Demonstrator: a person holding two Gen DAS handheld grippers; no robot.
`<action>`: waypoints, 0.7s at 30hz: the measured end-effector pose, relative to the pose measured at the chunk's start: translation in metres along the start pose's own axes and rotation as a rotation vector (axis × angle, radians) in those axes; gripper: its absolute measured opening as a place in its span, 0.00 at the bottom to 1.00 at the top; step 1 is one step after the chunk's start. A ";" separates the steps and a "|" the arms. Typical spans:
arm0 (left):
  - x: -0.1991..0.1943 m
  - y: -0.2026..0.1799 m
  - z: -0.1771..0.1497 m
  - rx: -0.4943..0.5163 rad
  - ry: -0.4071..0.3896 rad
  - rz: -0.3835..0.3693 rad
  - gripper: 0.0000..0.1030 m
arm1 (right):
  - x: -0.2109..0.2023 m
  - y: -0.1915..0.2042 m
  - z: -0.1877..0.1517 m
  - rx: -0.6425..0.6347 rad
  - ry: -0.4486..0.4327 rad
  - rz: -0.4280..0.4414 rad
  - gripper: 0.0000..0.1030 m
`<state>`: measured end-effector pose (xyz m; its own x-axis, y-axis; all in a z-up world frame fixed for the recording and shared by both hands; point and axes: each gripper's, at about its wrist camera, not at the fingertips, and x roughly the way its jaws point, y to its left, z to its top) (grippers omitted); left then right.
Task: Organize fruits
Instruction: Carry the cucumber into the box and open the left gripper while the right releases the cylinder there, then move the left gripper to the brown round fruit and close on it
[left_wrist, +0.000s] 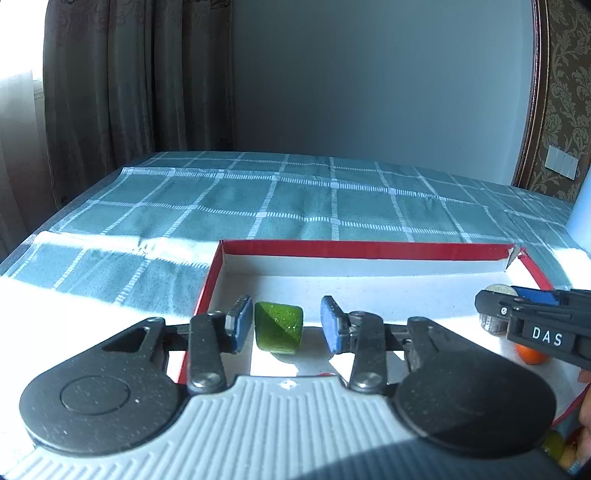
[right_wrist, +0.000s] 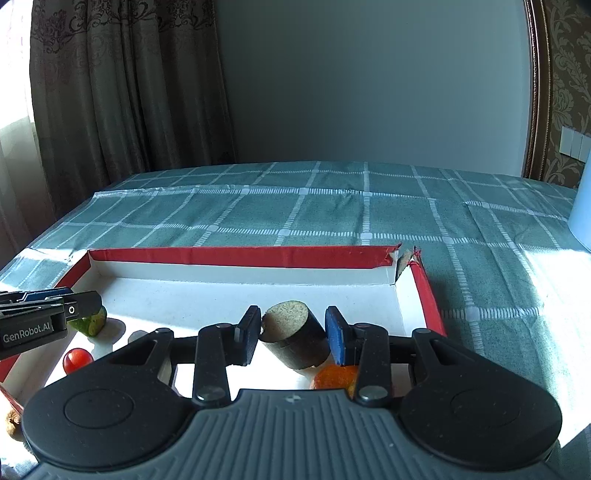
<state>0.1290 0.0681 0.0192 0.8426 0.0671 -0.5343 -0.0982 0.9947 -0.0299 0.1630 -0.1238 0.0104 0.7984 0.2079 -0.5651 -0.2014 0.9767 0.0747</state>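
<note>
Hard sunlight enters from the curtained window (left_wrist: 14, 122) on the left, overexposing the shallow red-rimmed white cardboard tray (right_wrist: 258, 256) and casting sharp dark shadows. The grey back wall (left_wrist: 369, 74) stays dim. Fisheye distortion bends the edges and darkens the corners.

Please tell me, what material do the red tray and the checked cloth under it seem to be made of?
The red tray looks like cardboard: matte white inside, thin folded walls under a red covering, and a torn far right corner showing raw brown board. The checked cloth looks like a woven fabric, teal with white grid lines; it lies in soft creases. A plastic coating cannot be ruled out.
</note>
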 end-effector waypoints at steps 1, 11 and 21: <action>-0.002 -0.001 0.000 0.004 -0.011 0.008 0.47 | -0.001 0.000 0.000 0.001 0.001 -0.005 0.36; -0.033 0.002 -0.010 0.041 -0.143 0.037 0.83 | -0.025 -0.023 0.001 0.102 -0.112 0.023 0.60; -0.089 0.040 -0.045 -0.011 -0.198 -0.010 0.91 | -0.077 -0.065 -0.031 0.232 -0.188 -0.004 0.69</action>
<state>0.0259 0.0988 0.0275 0.9313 0.0723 -0.3571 -0.0942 0.9946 -0.0445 0.0970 -0.2054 0.0235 0.8944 0.1896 -0.4051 -0.0805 0.9591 0.2713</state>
